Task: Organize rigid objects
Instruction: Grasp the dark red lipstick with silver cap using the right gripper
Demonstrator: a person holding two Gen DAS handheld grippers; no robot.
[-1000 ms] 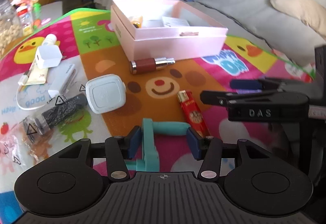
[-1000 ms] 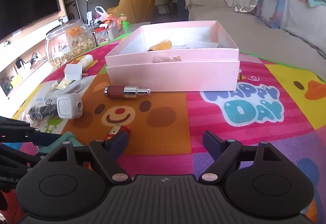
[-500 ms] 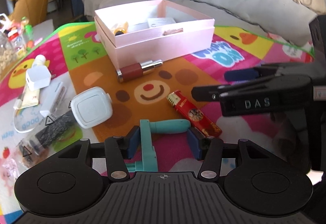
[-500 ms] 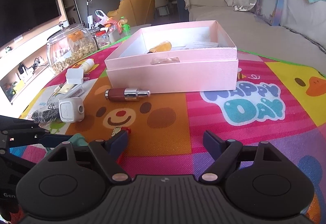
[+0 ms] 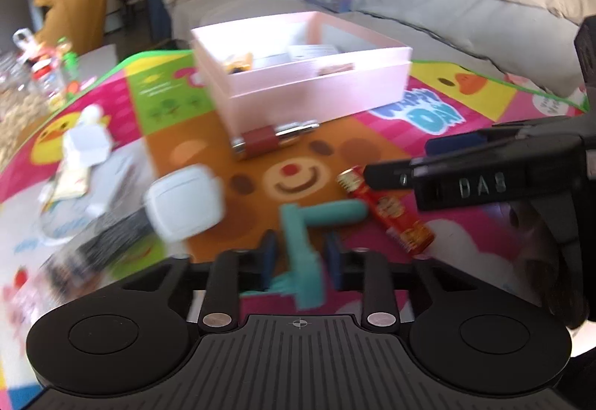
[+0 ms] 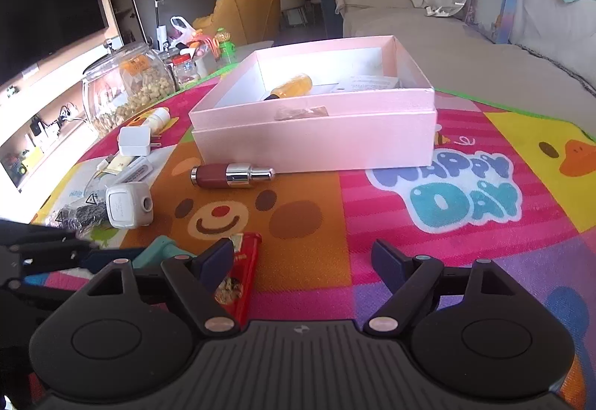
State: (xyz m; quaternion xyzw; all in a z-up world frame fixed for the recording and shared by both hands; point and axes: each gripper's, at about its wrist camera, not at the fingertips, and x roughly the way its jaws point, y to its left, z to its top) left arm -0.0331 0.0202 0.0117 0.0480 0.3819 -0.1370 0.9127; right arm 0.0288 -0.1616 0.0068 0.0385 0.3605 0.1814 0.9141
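Observation:
A teal L-shaped tool (image 5: pixel 324 214) lies on the colourful play mat. Its stem runs between the blue pads of my left gripper (image 5: pixel 301 255), whose jaws are closing, with a thin gap still showing on each side. The picture is blurred. A red lighter (image 5: pixel 387 208) lies just right of the tool. My right gripper (image 6: pixel 303 261) stands open over the mat, nothing between its fingers; its left finger hangs over the lighter (image 6: pixel 238 279). Behind stands the open pink box (image 6: pixel 316 141), holding an orange bottle and papers. A maroon-and-silver tube (image 6: pixel 231 175) lies before it.
A white square charger (image 6: pixel 128 205), a bagged black item (image 6: pixel 78 214), a white plug (image 6: pixel 134 141) and small packets lie at the left. A glass jar of nuts (image 6: pixel 126 85) stands beyond them. A grey sofa (image 6: pixel 447 30) runs behind the mat.
The left gripper's jaws have come much closer together around the teal tool's stem, and its view has swung slightly and blurred. The right gripper has stayed still and open.

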